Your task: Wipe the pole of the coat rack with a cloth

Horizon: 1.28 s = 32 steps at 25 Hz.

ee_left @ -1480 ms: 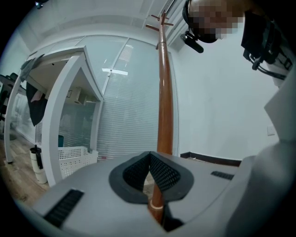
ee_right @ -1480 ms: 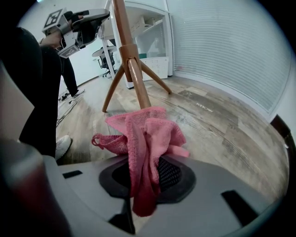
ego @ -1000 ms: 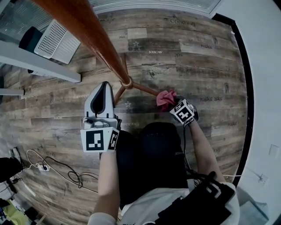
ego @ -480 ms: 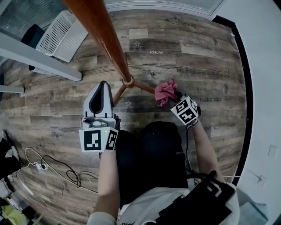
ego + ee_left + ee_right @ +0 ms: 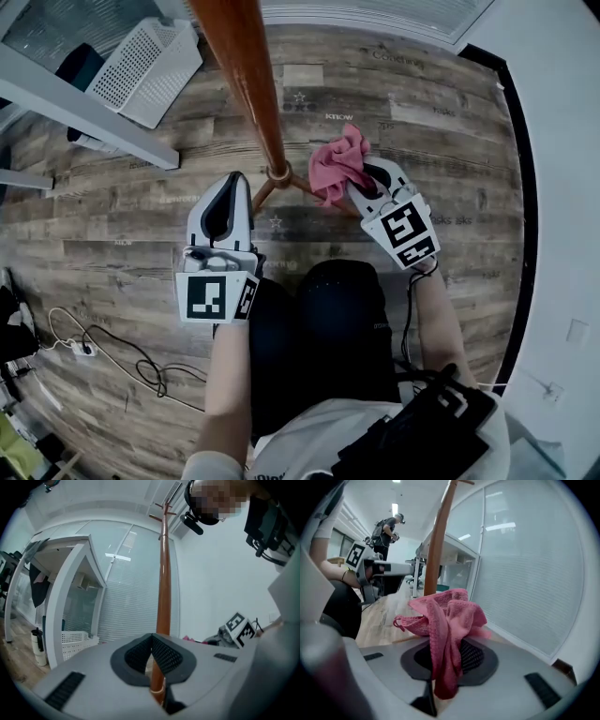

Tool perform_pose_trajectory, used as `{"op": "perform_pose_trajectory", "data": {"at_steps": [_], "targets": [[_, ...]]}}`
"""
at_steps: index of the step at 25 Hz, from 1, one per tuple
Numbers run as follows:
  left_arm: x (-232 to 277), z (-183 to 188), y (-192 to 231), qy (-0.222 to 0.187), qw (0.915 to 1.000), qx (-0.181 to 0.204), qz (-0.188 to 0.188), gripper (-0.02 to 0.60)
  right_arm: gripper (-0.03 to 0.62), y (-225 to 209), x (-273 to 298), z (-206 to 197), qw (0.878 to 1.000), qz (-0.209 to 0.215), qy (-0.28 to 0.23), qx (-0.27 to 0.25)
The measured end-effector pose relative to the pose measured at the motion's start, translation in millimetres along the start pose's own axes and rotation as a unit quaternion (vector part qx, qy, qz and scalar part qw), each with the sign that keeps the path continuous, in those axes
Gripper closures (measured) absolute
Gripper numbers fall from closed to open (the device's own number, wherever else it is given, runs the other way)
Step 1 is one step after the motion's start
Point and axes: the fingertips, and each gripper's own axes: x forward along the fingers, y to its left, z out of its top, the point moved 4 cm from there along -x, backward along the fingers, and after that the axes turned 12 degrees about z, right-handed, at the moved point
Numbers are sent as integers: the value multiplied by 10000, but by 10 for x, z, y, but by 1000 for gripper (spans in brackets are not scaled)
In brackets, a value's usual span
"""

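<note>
Cloth [image 5: 339,161], seemingly soft, limp, light, bunching up, pinched by fold in clenched right gripper [image 5: 364,183], just beside stiff wooden pole [image 5: 255,84] near base; left gripper [image 5: 234,187] hovering, jaws pressed together, empty.

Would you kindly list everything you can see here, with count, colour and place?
coat rack pole: one, reddish-brown, rising from the floor ahead of both grippers
cloth: one, pink, bunched beside the pole's base
basket: one, white, perforated, far left
cables: several, black and white, near left on the floor
floor: grey-brown planks
glass partition: one, with pale blinds, right of the pole
other person: one, far background
left gripper: grey-white, shut, empty, left of the pole's base
right gripper: grey-white, shut on the cloth
</note>
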Motion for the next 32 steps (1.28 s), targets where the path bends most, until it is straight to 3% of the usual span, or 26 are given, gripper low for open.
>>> {"op": "perform_pose_trajectory", "data": {"at_steps": [6, 11, 13, 16, 17, 26, 32], "targets": [[45, -58, 8, 105, 9999, -29, 28, 568, 499, 11, -266, 808, 9921, -227, -869, -871], [71, -82, -15, 130, 9999, 11, -13, 568, 499, 41, -437, 1207, 9811, -214, -824, -1737], [77, -95, -20, 147, 9999, 17, -8, 568, 499, 61, -512, 1323, 9800, -331, -959, -1714], [83, -111, -16, 179, 9998, 30, 0, 568, 499, 95, -636, 1603, 9697, -609, -2102, -1088], [85, -115, -13, 187, 9998, 32, 4, 568, 499, 99, -670, 1666, 9662, -662, -2269, -1030], [93, -107, -26, 187, 9998, 62, -25, 568, 499, 133, -801, 2040, 9491, -759, -2677, -1477], [77, -110, -25, 170, 9998, 76, -32, 568, 499, 182, -691, 2115, 9485, -637, -2692, -1544]]}}
